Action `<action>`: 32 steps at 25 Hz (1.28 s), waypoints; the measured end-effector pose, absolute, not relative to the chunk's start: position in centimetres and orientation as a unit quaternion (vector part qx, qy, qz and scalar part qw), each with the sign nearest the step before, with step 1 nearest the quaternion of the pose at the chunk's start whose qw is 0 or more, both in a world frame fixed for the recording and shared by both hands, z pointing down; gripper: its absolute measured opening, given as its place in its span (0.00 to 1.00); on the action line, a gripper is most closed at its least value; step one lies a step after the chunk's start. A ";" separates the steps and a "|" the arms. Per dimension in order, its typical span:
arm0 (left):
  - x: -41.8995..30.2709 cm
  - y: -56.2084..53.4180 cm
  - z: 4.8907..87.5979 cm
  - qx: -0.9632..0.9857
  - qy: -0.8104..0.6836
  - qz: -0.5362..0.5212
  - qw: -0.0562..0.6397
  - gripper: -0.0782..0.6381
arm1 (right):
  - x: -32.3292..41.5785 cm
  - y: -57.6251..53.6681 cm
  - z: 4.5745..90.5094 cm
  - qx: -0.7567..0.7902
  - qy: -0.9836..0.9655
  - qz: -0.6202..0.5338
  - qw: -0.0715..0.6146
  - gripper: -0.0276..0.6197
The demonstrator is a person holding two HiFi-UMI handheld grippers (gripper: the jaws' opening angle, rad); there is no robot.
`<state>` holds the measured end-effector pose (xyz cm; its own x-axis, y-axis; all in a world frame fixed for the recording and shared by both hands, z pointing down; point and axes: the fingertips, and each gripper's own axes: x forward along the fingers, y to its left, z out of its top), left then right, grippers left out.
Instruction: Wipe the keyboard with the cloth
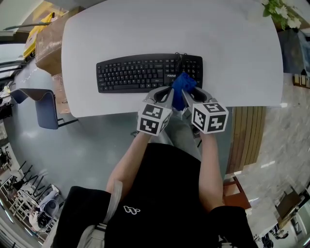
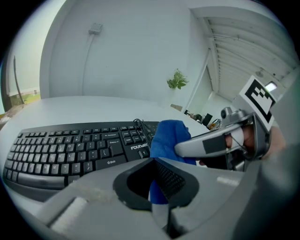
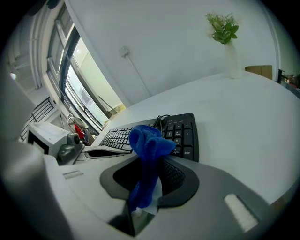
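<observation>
A black keyboard (image 1: pixel 140 72) (image 2: pixel 70 145) (image 3: pixel 180 131) lies on the white table (image 1: pixel 232 58). A blue cloth (image 1: pixel 182 86) (image 2: pixel 168 136) (image 3: pixel 147 145) is bunched above the keyboard's right end, near the table's front edge. My right gripper (image 1: pixel 190 94) (image 3: pixel 150 187) is shut on it, with a tuft standing up past the jaws. My left gripper (image 1: pixel 167 93) (image 2: pixel 157 185) comes in from the left, its jaws close together with a strip of the cloth between them. The two grippers sit side by side, tips almost touching.
A vase with a green plant (image 1: pixel 281 12) (image 3: pixel 225 28) stands at the table's far right corner. A cardboard box (image 1: pixel 48 41) and a grey chair (image 1: pixel 41 104) stand on the floor left of the table. The keyboard's cable (image 1: pixel 178 55) coils at its back edge.
</observation>
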<state>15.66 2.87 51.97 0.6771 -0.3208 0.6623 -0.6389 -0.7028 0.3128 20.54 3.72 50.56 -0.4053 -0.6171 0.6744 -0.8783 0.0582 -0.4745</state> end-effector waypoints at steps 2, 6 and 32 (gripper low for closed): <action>16.4 3.0 52.0 0.875 -0.273 0.294 0.270 0.11 | 21.3 3.9 50.7 0.526 -0.710 0.444 0.147 0.19; 17.5 3.1 52.0 0.877 -0.271 0.292 0.268 0.11 | 22.4 4.2 51.1 0.527 -0.709 0.446 0.144 0.19; 22.1 0.1 44.9 0.908 -0.291 0.205 0.221 0.11 | 29.8 2.2 43.6 0.602 -0.719 0.315 0.147 0.19</action>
